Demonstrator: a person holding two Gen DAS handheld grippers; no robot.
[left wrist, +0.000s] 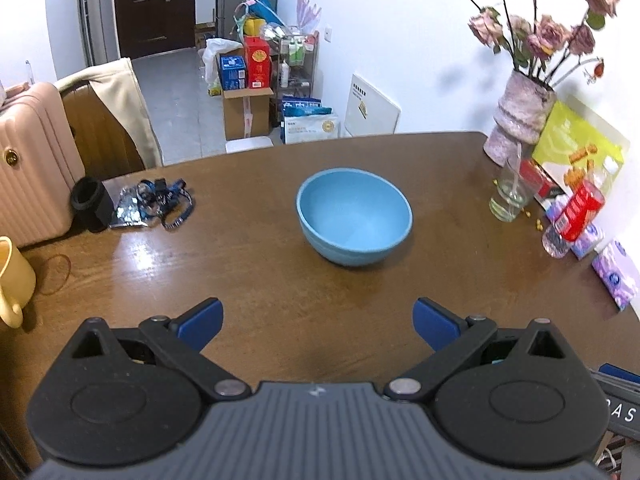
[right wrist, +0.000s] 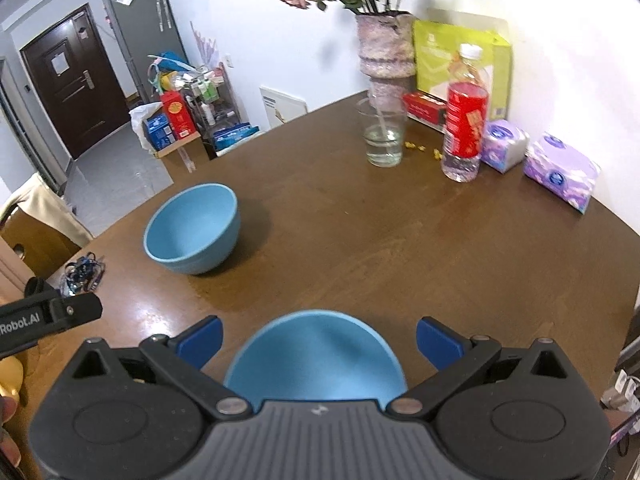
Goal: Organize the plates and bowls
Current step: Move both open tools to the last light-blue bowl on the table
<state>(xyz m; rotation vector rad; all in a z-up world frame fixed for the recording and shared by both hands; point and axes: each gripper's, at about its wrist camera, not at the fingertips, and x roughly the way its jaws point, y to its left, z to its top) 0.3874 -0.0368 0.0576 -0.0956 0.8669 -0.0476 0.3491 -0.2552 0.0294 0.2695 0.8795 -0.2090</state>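
Note:
One blue bowl (left wrist: 354,216) stands upright on the brown wooden table (left wrist: 256,276), ahead of my left gripper (left wrist: 318,320). That gripper is open and holds nothing. From the right wrist the same bowl (right wrist: 192,228) appears at the far left. A second blue bowl (right wrist: 316,364) sits right under my right gripper (right wrist: 319,340), whose blue fingers (right wrist: 200,340) stand wide apart on either side of its rim without touching it. The near part of this bowl is hidden by the gripper body. The left gripper's black body (right wrist: 52,314) shows at the left edge.
Along the right side of the table stand a vase of dried roses (right wrist: 386,60), a glass of water (right wrist: 382,136), a red-labelled bottle (right wrist: 464,120) and tissue packs (right wrist: 560,168). A yellow mug (left wrist: 12,280) and blue cords (left wrist: 160,200) lie at the left.

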